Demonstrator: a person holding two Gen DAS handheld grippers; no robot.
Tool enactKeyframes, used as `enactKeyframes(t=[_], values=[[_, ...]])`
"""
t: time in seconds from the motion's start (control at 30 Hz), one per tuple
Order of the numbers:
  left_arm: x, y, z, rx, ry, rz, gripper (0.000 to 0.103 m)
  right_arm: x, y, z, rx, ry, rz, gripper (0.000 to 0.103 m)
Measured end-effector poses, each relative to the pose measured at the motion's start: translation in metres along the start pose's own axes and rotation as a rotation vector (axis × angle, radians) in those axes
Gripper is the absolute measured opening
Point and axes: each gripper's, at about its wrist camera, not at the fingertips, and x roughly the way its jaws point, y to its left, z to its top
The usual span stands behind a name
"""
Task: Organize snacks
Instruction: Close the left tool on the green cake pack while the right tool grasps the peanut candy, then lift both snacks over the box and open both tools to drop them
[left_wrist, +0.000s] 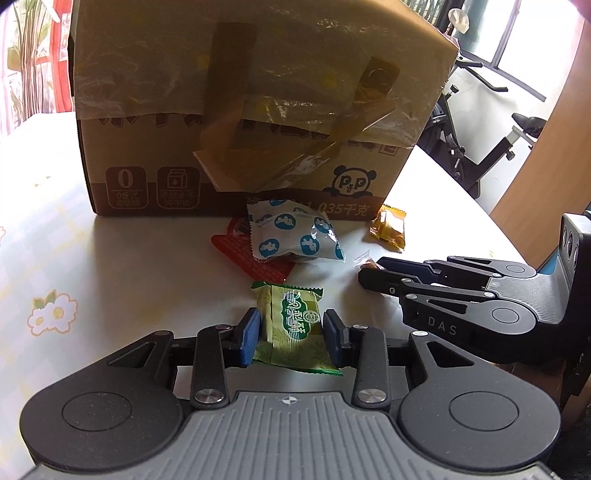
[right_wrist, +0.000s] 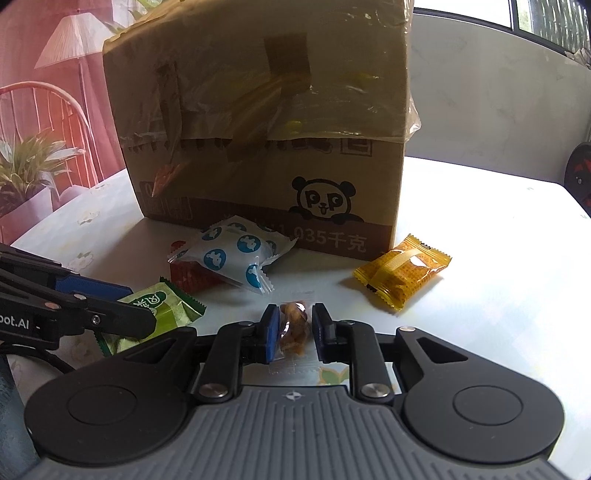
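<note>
Here the left gripper (left_wrist: 291, 334) has its blue pads on either side of a green snack packet (left_wrist: 293, 328), pressed against the wrapper's edges, so it grips the packet low over the table (left_wrist: 55, 240). In the right wrist view the same packet (right_wrist: 162, 308) is partly covered by the left gripper's black finger, and its printing is cut off.

The right gripper (right_wrist: 294, 328) is nearly closed on a small clear-wrapped brown snack (right_wrist: 293, 326); the left pad touches the wrapper, while whether the right pad touches it is hard to tell. From the left wrist view only a corner of that wrapper (left_wrist: 364, 263) shows at the tips of the right gripper (left_wrist: 369, 269), the rest being hidden behind the fingers.

A taped cardboard box (left_wrist: 240, 110) with a panda mark stands toward the far edge of the table; its top runs out of both pictures, so its inside cannot be seen. Just in front of it lies a white packet with blue spots (left_wrist: 293, 236), resting on a red packet (left_wrist: 255, 258) that is mostly hidden beneath it. An orange packet (right_wrist: 402, 275) lies near the box's right front corner, apart from the others. An exercise bike (left_wrist: 476, 122) stands beyond the table's right edge, partly hidden by the box.
</note>
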Motion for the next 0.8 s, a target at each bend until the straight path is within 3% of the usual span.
enactKeyframes(t=[0.3, 0.47, 0.57, 0.8], values=[[0.003, 0.007, -0.003, -0.008, 0.046, 0.039, 0.04, 0.0, 0.003, 0.0, -0.019, 0.006, -0.011, 0.022], [0.011, -0.001, -0.002, 0.036, 0.044, 0.063, 0.044, 0.001, 0.005, 0.0, -0.032, 0.007, -0.02, 0.022], [0.013, -0.003, -0.002, 0.056, 0.041, 0.071, 0.04, 0.001, 0.005, 0.0, -0.035, 0.008, -0.021, 0.022], [-0.009, 0.013, 0.001, -0.019, -0.007, 0.006, 0.038, -0.003, 0.004, -0.001, -0.027, 0.006, -0.012, 0.02]])
